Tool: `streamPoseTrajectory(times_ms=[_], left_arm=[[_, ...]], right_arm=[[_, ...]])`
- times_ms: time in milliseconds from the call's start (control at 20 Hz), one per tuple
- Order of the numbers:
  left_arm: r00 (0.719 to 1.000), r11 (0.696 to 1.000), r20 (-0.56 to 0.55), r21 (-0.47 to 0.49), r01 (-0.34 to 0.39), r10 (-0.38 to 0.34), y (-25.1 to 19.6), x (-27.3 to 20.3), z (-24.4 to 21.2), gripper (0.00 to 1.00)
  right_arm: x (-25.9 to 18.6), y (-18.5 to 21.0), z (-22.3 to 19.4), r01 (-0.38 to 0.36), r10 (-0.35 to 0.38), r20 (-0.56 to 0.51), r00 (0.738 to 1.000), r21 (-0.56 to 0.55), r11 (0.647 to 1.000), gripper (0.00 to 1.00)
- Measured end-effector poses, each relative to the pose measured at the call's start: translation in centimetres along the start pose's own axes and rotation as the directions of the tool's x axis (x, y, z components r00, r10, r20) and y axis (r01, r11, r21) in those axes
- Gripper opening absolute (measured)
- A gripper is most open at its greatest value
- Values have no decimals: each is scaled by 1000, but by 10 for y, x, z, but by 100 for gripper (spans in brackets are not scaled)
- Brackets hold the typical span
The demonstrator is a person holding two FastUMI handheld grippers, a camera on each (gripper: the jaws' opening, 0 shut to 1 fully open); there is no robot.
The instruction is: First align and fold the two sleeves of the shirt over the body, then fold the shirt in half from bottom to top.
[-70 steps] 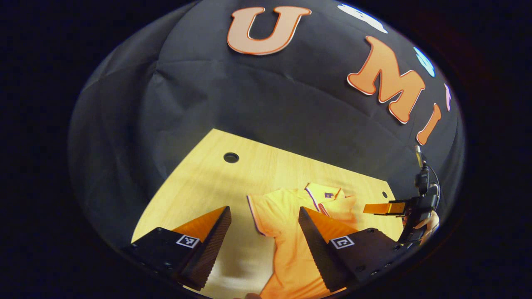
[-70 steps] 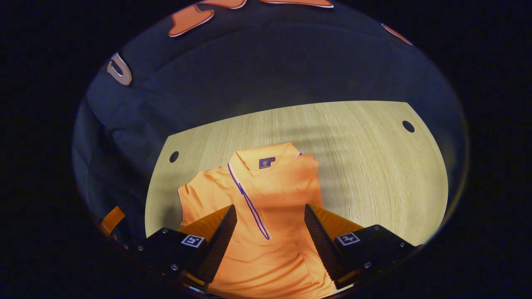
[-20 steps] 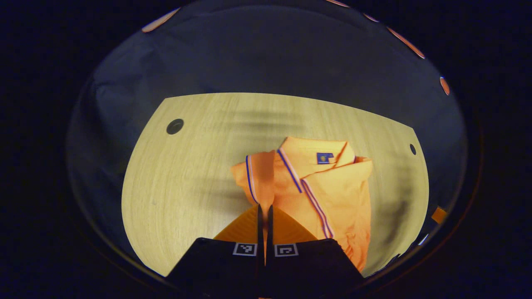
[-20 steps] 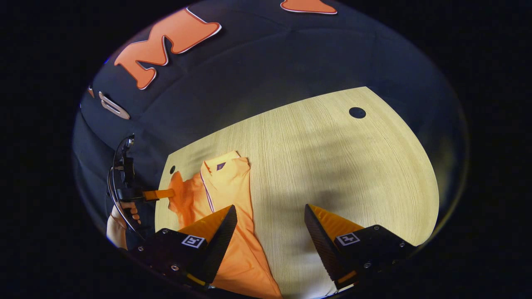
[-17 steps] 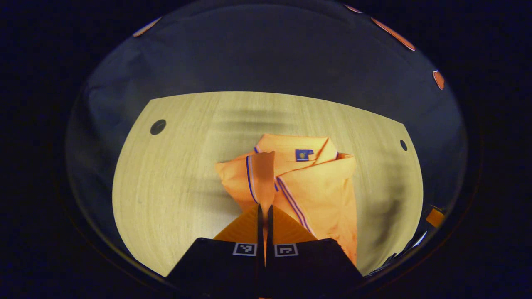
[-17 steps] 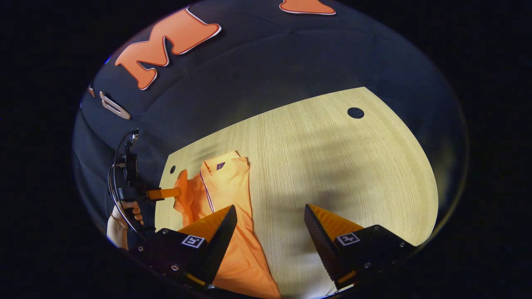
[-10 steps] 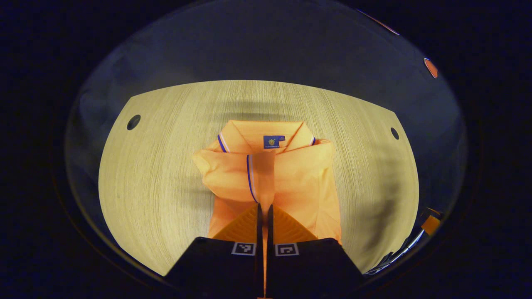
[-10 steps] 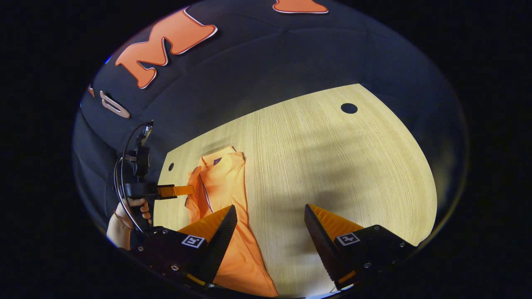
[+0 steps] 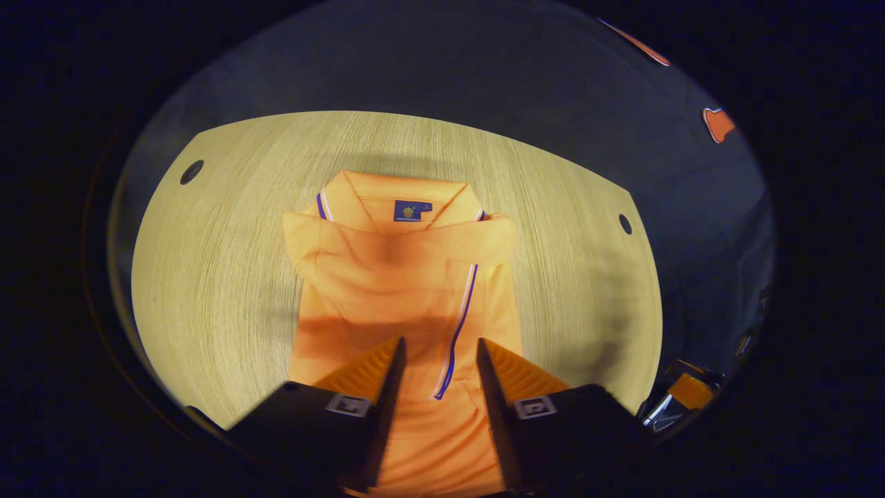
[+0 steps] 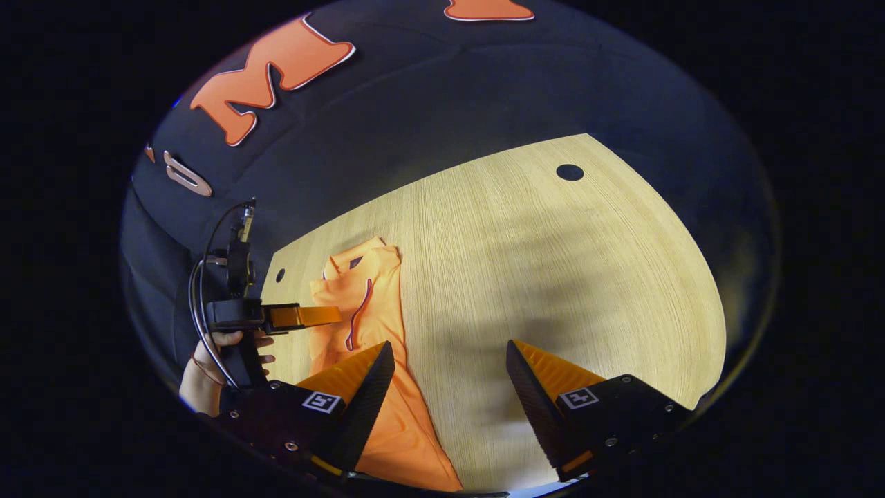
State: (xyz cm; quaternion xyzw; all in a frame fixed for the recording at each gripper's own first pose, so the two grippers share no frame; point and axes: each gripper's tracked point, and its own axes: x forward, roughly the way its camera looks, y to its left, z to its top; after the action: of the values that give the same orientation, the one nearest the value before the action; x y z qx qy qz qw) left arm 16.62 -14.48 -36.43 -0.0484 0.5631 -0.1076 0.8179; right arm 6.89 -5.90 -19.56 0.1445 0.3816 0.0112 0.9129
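Shirt [image 9: 387, 277] hem cut off behind parted left gripper [image 9: 435, 356].

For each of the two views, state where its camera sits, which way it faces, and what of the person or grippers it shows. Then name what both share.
Left gripper view: rides the left gripper, looking down over the orange shirt; its own parted fingers show.
Right gripper view: rides the right gripper, facing across the table; shows the left gripper and a hand.
Shared: shirt, table.

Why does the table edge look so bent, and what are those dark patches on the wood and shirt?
Left gripper view: the fisheye lens bows the table; a soft shadow band crosses the shirt. Right gripper view: broad blurry shadows lie on the wood, and the table's far edge curves too.
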Motion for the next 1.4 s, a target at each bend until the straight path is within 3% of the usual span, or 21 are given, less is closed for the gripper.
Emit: streamPoseTrajectory(times_ms=[50, 100, 500, 800, 1100, 1400], left_arm=[[1000, 1000, 16, 10, 2, -2, -1, 9, -8, 80], [999, 1000, 35, 30, 3, -5, 4, -28, -9, 98], [995, 999, 99, 46, -13, 8, 59, -132, -103, 99], [982, 984, 101, 64, -165, 158, 118, -175, -193, 99], [991, 990, -10, 62, -130, 131, 118, -182, -281, 99], [980, 986, -122, 83, -145, 155, 121, -161, -337, 99]], right_arm=[[-1, 3, -3, 3, -3, 0, 1000, -3, 1000, 99], [-4, 9, -7, 0, 0, 1, 1000, -8, 1000, 99], [-25, 37, -77, 78, -87, -51, 995, -165, 983, 99], [-38, 51, -160, 111, -152, -154, 976, -251, 962, 99], [-41, 58, -255, 104, -194, -306, 932, -289, 952, 99], [-40, 44, -306, 127, -244, -386, 890, -302, 945, 99]])
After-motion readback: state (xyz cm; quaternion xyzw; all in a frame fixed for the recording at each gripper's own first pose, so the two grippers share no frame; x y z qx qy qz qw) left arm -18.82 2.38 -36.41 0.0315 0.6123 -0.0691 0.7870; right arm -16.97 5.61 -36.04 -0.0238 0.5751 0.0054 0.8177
